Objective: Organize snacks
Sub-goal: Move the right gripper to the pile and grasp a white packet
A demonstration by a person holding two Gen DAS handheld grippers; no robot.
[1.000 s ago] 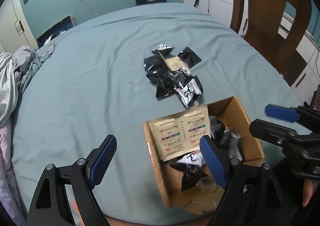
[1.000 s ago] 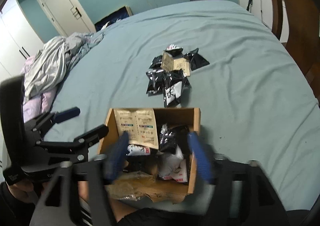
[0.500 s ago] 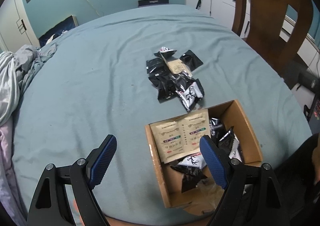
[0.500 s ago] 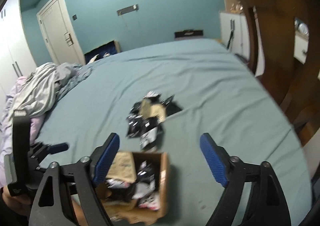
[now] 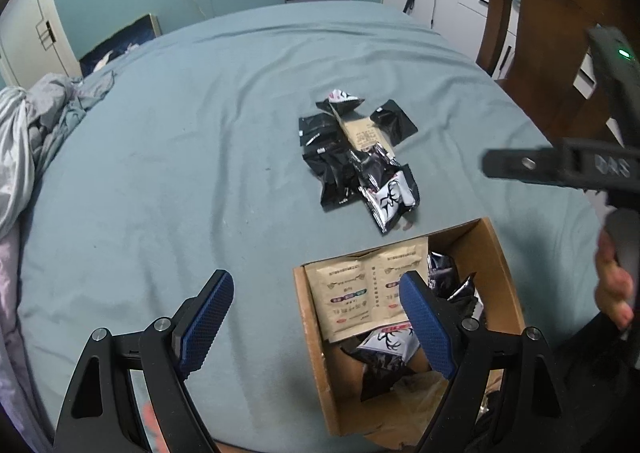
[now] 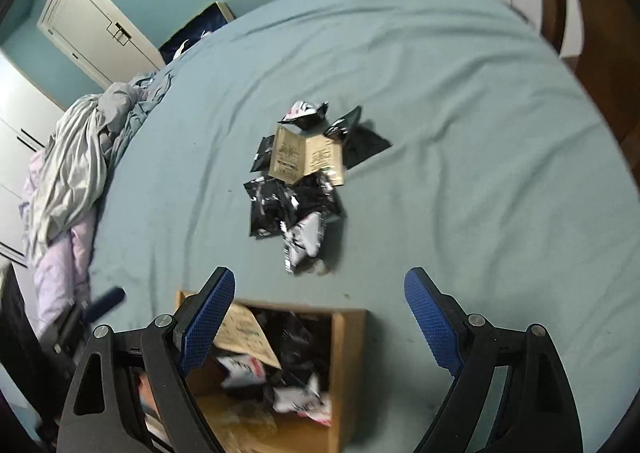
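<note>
- Left gripper (image 5: 316, 317) is hovering with wide, empty jaws over the box's (image 5: 310, 317) near left edge.
- Right gripper (image 6: 320, 315) is hanging with wide, empty jaws; snack packets (image 6: 296, 177) are lying farther away on the bed (image 6: 460, 133).

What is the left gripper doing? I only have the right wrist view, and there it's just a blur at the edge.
Observer: The left gripper is open and empty, hovering over the cardboard box's left wall.
Operator: What's printed on the white packet nearest the box?
Observer: A black antlered deer head, on the white packet.
Operator: Any like it inside the box?
Observer: Yes, another deer-print packet lies next to the beige sachets.
</note>
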